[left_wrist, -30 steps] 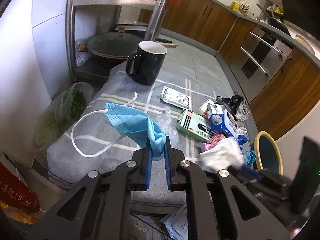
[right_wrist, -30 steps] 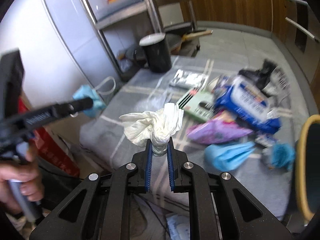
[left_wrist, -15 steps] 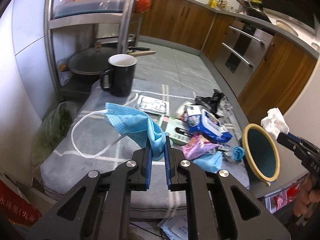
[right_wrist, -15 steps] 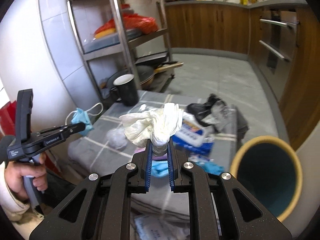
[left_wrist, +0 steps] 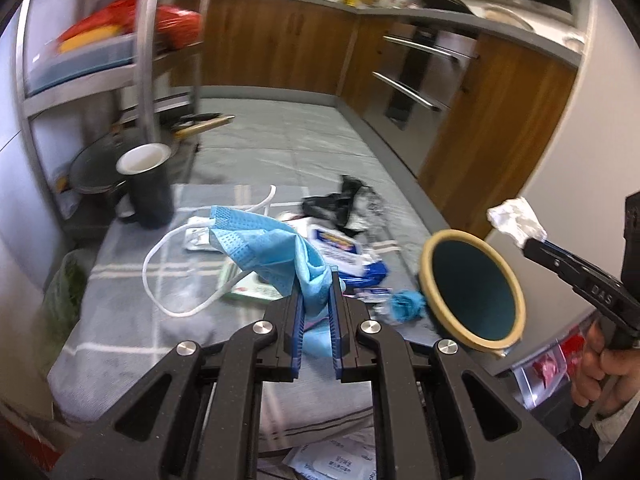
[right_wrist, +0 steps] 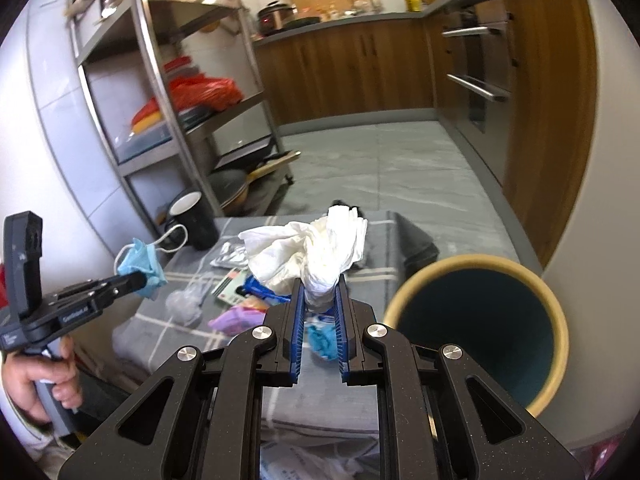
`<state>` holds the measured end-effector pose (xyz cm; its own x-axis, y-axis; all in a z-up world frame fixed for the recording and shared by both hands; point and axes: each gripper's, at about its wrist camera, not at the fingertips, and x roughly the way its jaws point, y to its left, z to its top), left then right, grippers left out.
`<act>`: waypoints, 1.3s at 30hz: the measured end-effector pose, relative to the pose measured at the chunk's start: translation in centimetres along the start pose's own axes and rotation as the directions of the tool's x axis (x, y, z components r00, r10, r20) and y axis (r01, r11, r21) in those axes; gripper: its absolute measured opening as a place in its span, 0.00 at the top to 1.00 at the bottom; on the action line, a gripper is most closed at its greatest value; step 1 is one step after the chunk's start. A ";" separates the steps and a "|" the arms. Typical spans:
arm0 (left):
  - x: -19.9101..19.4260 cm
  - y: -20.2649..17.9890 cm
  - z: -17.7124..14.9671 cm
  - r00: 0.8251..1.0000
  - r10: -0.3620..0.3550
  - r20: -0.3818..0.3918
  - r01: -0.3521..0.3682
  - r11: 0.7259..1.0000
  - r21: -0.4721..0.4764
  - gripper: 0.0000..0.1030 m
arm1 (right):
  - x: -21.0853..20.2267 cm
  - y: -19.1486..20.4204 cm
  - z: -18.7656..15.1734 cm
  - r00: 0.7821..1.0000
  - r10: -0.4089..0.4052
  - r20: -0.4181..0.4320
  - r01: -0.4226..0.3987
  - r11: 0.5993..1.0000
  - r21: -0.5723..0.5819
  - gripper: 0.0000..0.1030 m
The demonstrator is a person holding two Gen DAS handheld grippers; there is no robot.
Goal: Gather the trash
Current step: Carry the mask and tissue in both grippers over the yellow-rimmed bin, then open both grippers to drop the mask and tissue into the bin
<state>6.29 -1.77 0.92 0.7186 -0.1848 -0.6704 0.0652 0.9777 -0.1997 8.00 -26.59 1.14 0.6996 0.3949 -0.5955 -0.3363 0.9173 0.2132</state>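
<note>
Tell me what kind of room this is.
Most likely a home kitchen: wooden cabinets under a cluttered countertop, a built-in oven with bar handles, and a metal rack holding pans.

I can't read the print on the blue wipes pack (left_wrist: 344, 246); the face mask (left_wrist: 272, 252) covers its left end. The bin (right_wrist: 480, 328) bottom is lost in shadow, and shelf items (left_wrist: 100, 36) are blurred.
</note>
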 end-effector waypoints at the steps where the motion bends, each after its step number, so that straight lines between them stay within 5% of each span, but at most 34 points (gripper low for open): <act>1: 0.3 -0.7 0.3 1.000 -0.014 -0.004 0.014 1.000 0.013 0.90 | -0.1 -0.4 0.0 1.000 -0.006 0.003 0.006 1.000 0.012 0.85; 12: 4.4 -9.3 3.3 0.970 -0.222 -0.096 0.233 0.963 0.136 0.90 | -1.7 -4.9 -1.3 0.992 -0.123 0.008 0.122 0.987 0.103 0.85; 21: 9.4 -15.9 3.8 0.936 -0.297 -0.189 0.334 0.918 0.213 0.90 | -1.8 -9.7 -3.2 0.969 -0.239 -0.059 0.246 0.951 0.186 0.85; 31: 16.4 -20.0 1.9 0.880 -0.322 -0.348 0.416 0.878 0.239 0.90 | 0.2 -11.7 -5.3 0.941 -0.293 -0.170 0.324 0.925 0.199 0.85; 39: 19.3 -20.4 0.9 0.861 -0.292 -0.416 0.411 0.881 0.234 0.88 | 2.7 -12.0 -6.1 0.916 -0.303 -0.264 0.353 0.920 0.172 0.78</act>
<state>19.51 -25.17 -7.32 0.3122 -0.4860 -0.8163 0.5149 0.8086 -0.2846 10.04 -36.86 -7.74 0.5764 0.0706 -0.8141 0.0461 0.9919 0.1187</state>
